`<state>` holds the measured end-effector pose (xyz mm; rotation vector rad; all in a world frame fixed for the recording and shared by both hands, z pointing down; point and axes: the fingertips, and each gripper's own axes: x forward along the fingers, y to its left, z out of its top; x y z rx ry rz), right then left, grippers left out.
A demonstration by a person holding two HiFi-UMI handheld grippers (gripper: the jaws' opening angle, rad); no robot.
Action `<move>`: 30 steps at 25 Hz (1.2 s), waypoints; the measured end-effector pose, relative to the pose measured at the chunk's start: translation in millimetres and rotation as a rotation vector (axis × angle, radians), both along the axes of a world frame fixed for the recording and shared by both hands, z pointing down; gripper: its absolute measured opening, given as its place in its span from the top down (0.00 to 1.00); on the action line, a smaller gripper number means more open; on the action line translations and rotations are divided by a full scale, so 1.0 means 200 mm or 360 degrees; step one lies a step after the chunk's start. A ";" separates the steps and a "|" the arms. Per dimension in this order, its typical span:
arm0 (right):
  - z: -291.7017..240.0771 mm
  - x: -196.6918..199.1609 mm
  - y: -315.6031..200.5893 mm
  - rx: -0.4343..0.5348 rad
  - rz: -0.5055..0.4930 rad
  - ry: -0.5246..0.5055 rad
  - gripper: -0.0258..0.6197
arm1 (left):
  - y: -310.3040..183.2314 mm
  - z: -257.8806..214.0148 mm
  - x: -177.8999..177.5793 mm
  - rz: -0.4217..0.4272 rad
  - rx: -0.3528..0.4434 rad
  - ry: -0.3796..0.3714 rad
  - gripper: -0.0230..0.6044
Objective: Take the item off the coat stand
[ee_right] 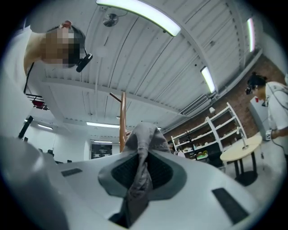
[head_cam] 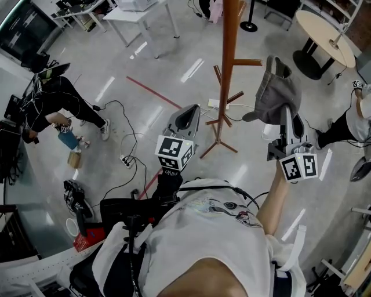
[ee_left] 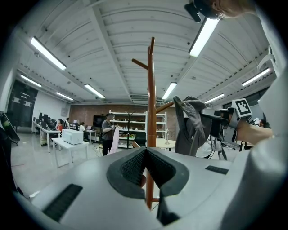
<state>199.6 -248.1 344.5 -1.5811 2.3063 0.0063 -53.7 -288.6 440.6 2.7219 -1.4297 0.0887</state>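
The brown wooden coat stand [head_cam: 226, 69] rises in the middle of the head view. A grey cloth item [head_cam: 277, 93] hangs in the air just right of one peg's tip [head_cam: 250, 62]; whether it touches the peg I cannot tell. My right gripper [head_cam: 287, 111] is shut on it, and in the right gripper view the grey cloth [ee_right: 143, 139] is pinched between the pads, with the stand's pole [ee_right: 122, 123] behind. My left gripper [head_cam: 188, 116] points at the stand, shut with nothing in it. The left gripper view shows the pole [ee_left: 151, 112], the grey item [ee_left: 191, 128] and the right gripper [ee_left: 212, 121].
A person sits on the floor at the left [head_cam: 55, 98] among cables and a power strip [head_cam: 124, 159]. A round table [head_cam: 326, 35] stands at the back right, a white table [head_cam: 136, 14] at the back. Another person [head_cam: 356, 119] is at the right edge.
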 end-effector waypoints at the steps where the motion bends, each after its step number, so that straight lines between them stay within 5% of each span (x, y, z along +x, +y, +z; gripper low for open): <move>1: 0.01 0.02 0.02 -0.0012 0.0024 0.0014 0.88 | 0.00 0.00 0.00 -0.0003 -0.0001 -0.0003 0.96; 12: 0.26 0.01 0.16 -0.0193 0.0162 0.0154 0.88 | 0.03 -0.06 0.08 0.0012 0.0004 0.0033 0.96; 30: 0.31 -0.11 0.17 -0.0189 0.0303 0.0103 0.88 | 0.07 -0.19 0.15 0.0039 0.0098 0.0092 0.96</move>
